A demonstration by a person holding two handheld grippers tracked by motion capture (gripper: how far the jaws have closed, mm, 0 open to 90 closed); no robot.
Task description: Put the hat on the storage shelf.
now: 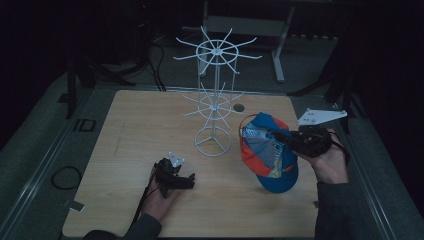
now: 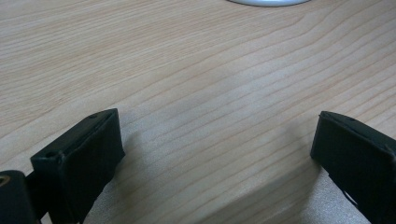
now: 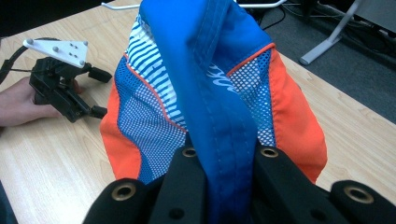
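Note:
A blue, orange and white mesh cap (image 1: pixel 265 150) hangs above the right part of the wooden table (image 1: pixel 140 125), with its brim low. My right gripper (image 1: pixel 280 136) is shut on it. In the right gripper view the jaws (image 3: pixel 229 156) pinch a blue fabric edge of the cap (image 3: pixel 205 79). A white wire rack (image 1: pixel 214 95) with two tiers of spokes stands mid-table, just left of the cap. My left gripper (image 1: pixel 187 180) rests on the table in front of the rack, open and holding nothing. Its jaws (image 2: pixel 215 149) stand wide over bare wood, and it also appears beyond the cap as the left gripper (image 3: pixel 102 93).
The rack's round white base (image 2: pixel 268 2) lies just ahead of the left jaws. A small dark grommet (image 1: pixel 239 107) sits in the tabletop behind the rack. A cable loop (image 1: pixel 65 177) lies on the floor to the left, and a desk leg (image 1: pixel 277 55) stands beyond the table.

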